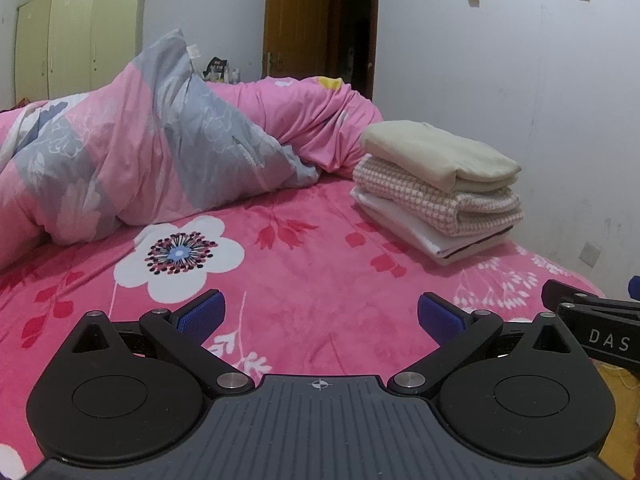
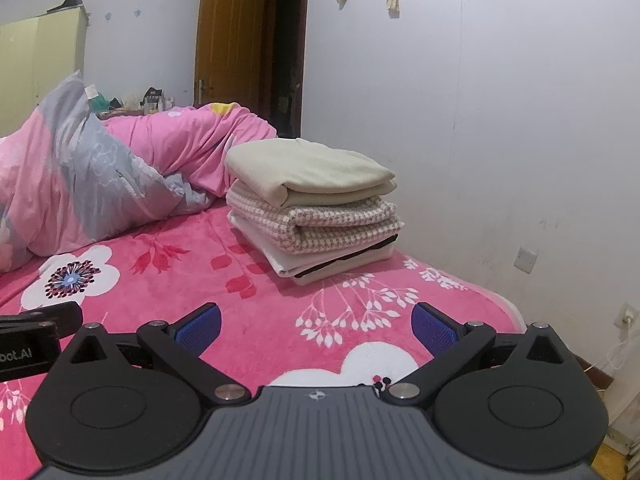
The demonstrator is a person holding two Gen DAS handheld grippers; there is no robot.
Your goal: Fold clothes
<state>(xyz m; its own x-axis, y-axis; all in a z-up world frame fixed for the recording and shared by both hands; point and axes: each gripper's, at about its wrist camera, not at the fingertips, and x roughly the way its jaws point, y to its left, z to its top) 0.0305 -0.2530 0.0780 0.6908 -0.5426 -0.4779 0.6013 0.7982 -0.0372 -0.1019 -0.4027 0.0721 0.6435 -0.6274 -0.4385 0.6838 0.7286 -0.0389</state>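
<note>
Evidently both the left gripper (image 1: 319, 316) and right gripper (image 2: 316, 326) gape wide, holding nothing. At right of centre, 3 folded clothes (image 1: 436, 188) sit stacked on the pink bed (image 1: 304, 272).

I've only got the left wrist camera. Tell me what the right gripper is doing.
Observer: The right gripper is open, with nothing between its blue pads. It hangs over the pink bedspread.
Operator: Report what lies past the bed edge on that side.
Observer: A white cable runs down from a low wall socket towards the floor.
Operator: Line up the stack of folded clothes for me.
Observer: In the right wrist view the stack of folded clothes sits nearly dead ahead of the right gripper, not off to one side.
</note>
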